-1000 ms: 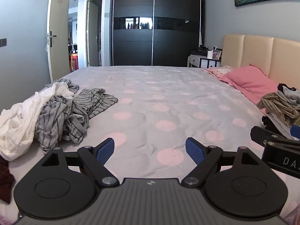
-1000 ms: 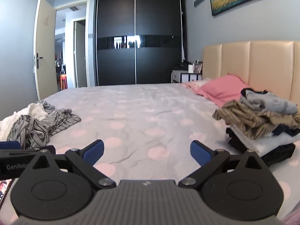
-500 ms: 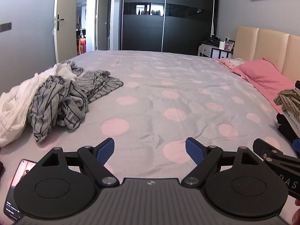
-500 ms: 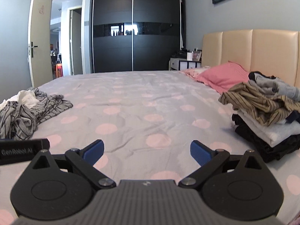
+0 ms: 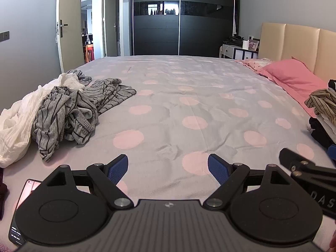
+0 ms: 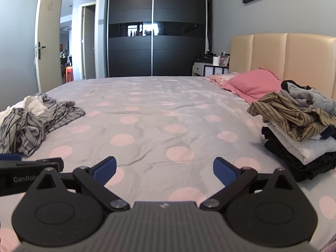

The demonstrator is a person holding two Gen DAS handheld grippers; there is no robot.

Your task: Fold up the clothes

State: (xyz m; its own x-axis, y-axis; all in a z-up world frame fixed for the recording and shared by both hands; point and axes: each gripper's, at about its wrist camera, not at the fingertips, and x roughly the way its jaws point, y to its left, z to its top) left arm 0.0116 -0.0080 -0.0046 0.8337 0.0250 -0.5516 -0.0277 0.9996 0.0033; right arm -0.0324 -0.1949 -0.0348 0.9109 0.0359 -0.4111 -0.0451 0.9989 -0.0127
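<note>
A heap of unfolded clothes lies at the bed's left side: a grey striped garment (image 5: 71,111) (image 6: 31,124) on top of a white one (image 5: 14,117). At the right side stands a stack of folded clothes (image 6: 298,128) (image 5: 323,109), with a tan striped piece uppermost. My left gripper (image 5: 168,168) is open over the grey, pink-dotted bedspread (image 5: 189,105), holding nothing. My right gripper (image 6: 164,171) is open too, empty, above the bedspread (image 6: 157,115). Each gripper's edge shows in the other's view.
A phone (image 5: 23,208) lies on the bed near the front left edge. Pink pillows (image 5: 294,79) rest against the beige headboard (image 6: 283,58). A dark wardrobe (image 5: 182,16) and an open door (image 5: 67,23) stand beyond the bed.
Both views have shifted slightly, dipping lower and then rising. Both grippers stay open. The clothes have not moved.
</note>
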